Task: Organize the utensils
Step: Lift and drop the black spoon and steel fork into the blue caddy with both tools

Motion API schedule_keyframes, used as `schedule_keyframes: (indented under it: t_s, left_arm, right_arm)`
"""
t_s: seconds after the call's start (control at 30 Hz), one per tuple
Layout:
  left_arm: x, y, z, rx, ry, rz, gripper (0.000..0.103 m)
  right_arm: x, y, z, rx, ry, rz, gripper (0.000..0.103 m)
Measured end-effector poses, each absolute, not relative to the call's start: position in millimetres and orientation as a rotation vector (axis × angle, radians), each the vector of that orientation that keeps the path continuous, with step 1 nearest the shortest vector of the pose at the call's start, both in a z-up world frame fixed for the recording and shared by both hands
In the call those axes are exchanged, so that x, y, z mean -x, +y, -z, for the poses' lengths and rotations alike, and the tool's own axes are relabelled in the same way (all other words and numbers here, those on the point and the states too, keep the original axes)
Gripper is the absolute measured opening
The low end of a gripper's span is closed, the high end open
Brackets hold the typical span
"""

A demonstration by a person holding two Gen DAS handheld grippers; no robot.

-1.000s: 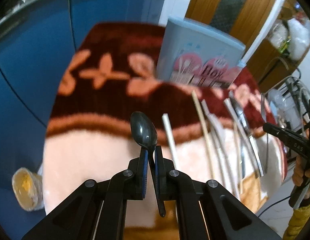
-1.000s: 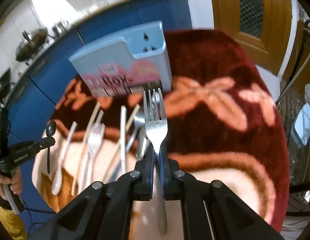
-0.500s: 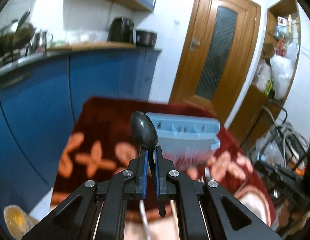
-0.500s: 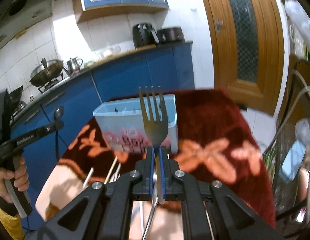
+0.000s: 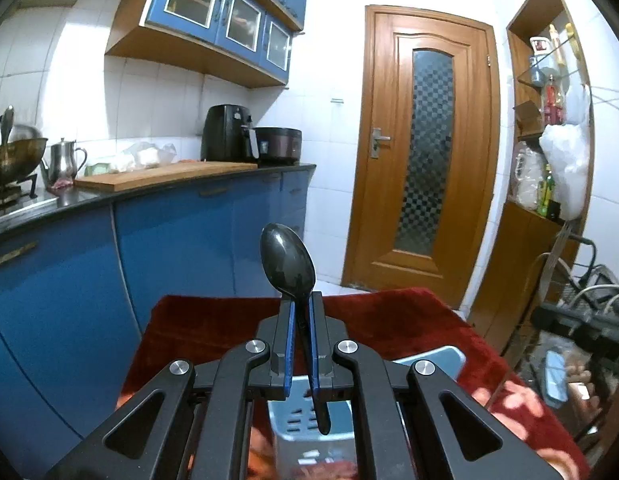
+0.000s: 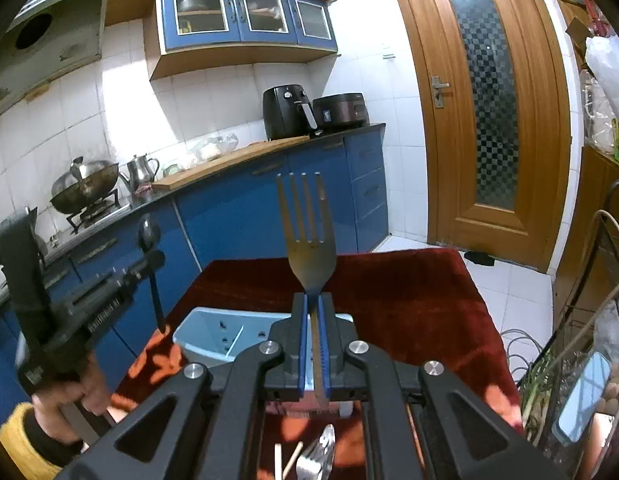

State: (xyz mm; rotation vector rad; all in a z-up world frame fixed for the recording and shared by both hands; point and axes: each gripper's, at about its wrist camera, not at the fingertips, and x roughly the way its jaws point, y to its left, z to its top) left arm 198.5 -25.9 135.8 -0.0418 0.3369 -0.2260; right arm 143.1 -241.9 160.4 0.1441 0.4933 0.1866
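Note:
My left gripper (image 5: 300, 304) is shut on a black spoon (image 5: 287, 264), bowl up, its handle hanging below the pads. My right gripper (image 6: 313, 304) is shut on a metal fork (image 6: 307, 236), tines up. Both are raised above a light blue utensil holder (image 5: 441, 360) with compartments, which stands on a dark red patterned cloth (image 5: 213, 324). In the right wrist view the holder (image 6: 209, 328) lies just below and ahead of the fork, and the left gripper (image 6: 149, 258) with its spoon (image 6: 148, 233) hovers to the holder's left, held by a hand in a yellow sleeve (image 6: 21, 436).
More loose cutlery (image 6: 317, 456) lies on the cloth below my right gripper. Blue kitchen cabinets (image 5: 181, 240) with a counter stand behind and left, a wooden door (image 5: 425, 152) ahead. A wire rack (image 6: 589, 320) with cables and a mirror sits at the right edge.
Both grippers have lifted and tilted up from the cloth, each still holding its utensil. The loose cutlery has dropped out of the left view, and the blue holder now sits low under the fingers.

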Motion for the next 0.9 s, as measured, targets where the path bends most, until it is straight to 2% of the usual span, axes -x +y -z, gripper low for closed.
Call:
schedule_keyframes:
  t_s: [0.27,0.73,0.8,0.9]
  left_arm:
    - [-223,-22,-98,0.064,0.359,0.21,0.006]
    - [-220,-26,-62,0.032,0.393,0.216,0.006]
    - [-217,-25,-60,0.028,0.386,0.223,0.007]
    - [-215,-23,-62,0.047,0.403,0.253,0.019]
  right_arm:
    - [-169,-239,-146,-0.119,0.499,-0.177,0.007]
    - [-199,-227,-89,-0.075,0.636,-0.186,0.007]
    - [-198,-228,-85,-0.078,0.649,-0.191,0.008]
    - [-198,-228,-81,-0.099,0.673,-0.213,0.009]
